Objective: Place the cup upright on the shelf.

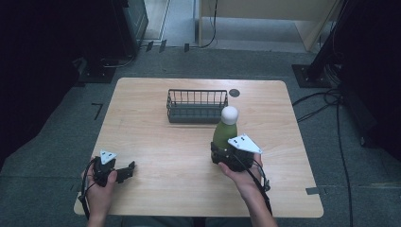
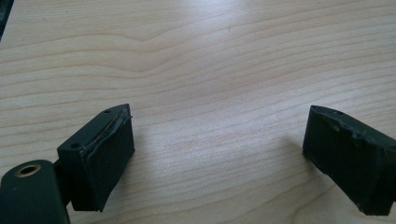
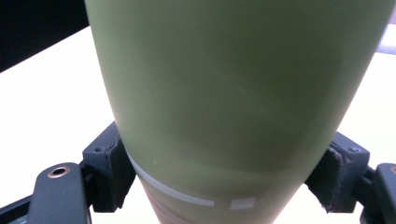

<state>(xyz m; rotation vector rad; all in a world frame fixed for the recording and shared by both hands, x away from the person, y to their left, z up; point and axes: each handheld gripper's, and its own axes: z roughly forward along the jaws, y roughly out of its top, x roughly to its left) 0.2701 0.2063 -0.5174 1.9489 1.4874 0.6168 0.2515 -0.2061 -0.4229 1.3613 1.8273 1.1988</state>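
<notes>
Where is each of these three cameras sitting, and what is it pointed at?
High view: above the person's side, facing forward and down on the wooden table, wire basket and both forearms.
Left gripper view: on the left tongs, looking past open jaws at bare tabletop.
Right gripper view: on the right tongs, jaws clamping the green bottle.
Shared: high and right views both show the bottle.

Two black hand-held grippers, left gripper [image 1: 124,173] and right gripper [image 1: 218,153], each topped by a pale grey three-cornered plate with small dark dots. Black cable trailing from each along the bare forearms (no sleeves in sight). Jaws blocky and matt black, faced with dark pads [image 2: 108,161] frayed and peeling at the edges. Small screw holes in the jaw tops; a brass-ringed hole [image 2: 27,170] in the black bracket low at left.
</notes>
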